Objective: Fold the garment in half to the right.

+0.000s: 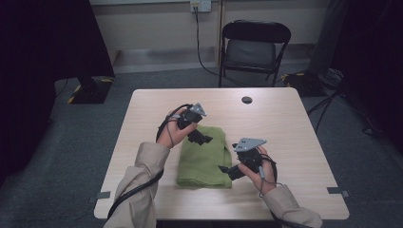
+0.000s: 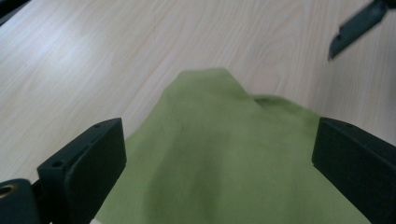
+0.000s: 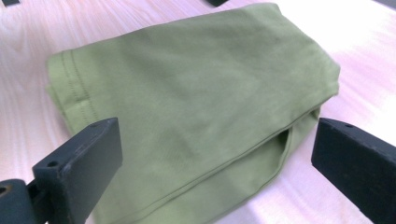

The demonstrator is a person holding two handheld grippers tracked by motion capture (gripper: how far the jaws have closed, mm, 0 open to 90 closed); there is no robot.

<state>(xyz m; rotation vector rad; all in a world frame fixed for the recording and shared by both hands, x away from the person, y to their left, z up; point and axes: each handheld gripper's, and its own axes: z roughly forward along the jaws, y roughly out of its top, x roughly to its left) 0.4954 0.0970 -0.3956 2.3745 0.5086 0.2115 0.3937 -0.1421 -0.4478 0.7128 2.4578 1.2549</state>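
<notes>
Cloth [image 1: 203,159], green and folded into a neat rectangle, lies mid-table [image 1: 285,142]. Left gripper [image 1: 199,137] hangs over its far end, right gripper [image 1: 224,169] by its near right corner; both jaws gape, grasping nothing, apparently because the fold looks finished.

This looks like a recording room or lab set up for capture work, not a home; a single small light-wood table [image 1: 275,123] stands alone on grey carpet [image 1: 81,142], with a round cable hole [image 1: 246,99] near its far edge; beyond it an empty black folding chair [image 1: 254,47] faces the table; a power socket [image 1: 200,5] sits on the pale far wall with a black cable [image 1: 199,52] dropping from it to the floor; dark curtains [image 1: 47,38] hang at left and right; stand feet marked with yellow-black hazard tape [image 1: 90,90] rest on the carpet at both sides; tape strips [image 1: 338,191] mark the table's near corners.
</notes>
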